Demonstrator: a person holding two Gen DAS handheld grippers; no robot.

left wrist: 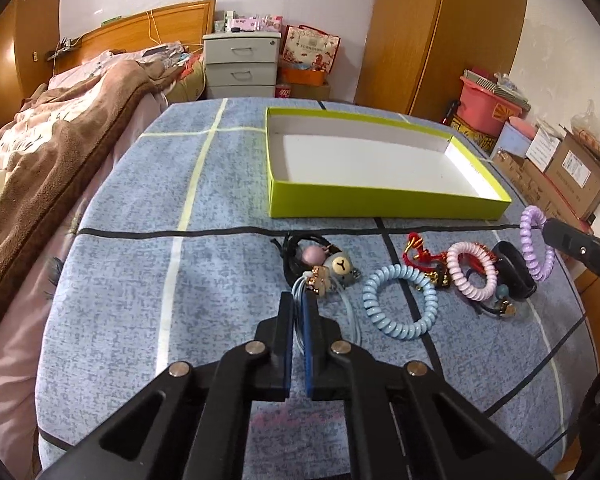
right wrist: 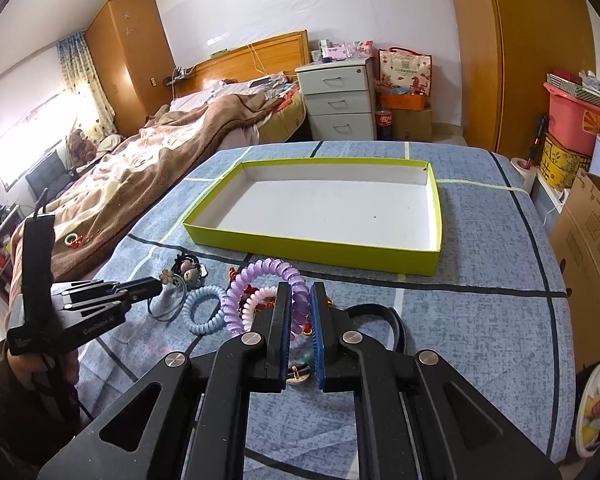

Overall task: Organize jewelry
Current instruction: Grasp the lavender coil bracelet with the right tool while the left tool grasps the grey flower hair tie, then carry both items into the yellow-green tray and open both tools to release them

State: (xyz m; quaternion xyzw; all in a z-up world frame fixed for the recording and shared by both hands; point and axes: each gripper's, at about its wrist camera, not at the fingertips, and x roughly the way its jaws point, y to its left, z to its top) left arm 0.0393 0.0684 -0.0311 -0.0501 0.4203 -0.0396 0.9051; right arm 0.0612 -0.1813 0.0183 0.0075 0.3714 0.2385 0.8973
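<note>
My left gripper (left wrist: 299,300) is shut on the thin light-blue cord (left wrist: 350,312) of a hair tie with a flower charm (left wrist: 320,276), which lies on the blue tablecloth. From the right wrist view, the left gripper (right wrist: 154,286) reaches in from the left, next to the flower charm (right wrist: 166,276). My right gripper (right wrist: 300,300) is shut on a purple spiral hair tie (right wrist: 260,276). That purple tie (left wrist: 530,240) hangs upright from the right gripper (left wrist: 548,230). An open green box (left wrist: 380,200) (right wrist: 312,246) with a white inside lies beyond the pile.
A light-blue spiral tie (left wrist: 398,304), a pink spiral tie (left wrist: 470,270), a red knotted cord (left wrist: 420,254), a black band (left wrist: 514,270) and a bear charm (left wrist: 340,268) lie between the grippers. A bed (left wrist: 40,160) runs along the left; cardboard boxes (left wrist: 572,168) stand right.
</note>
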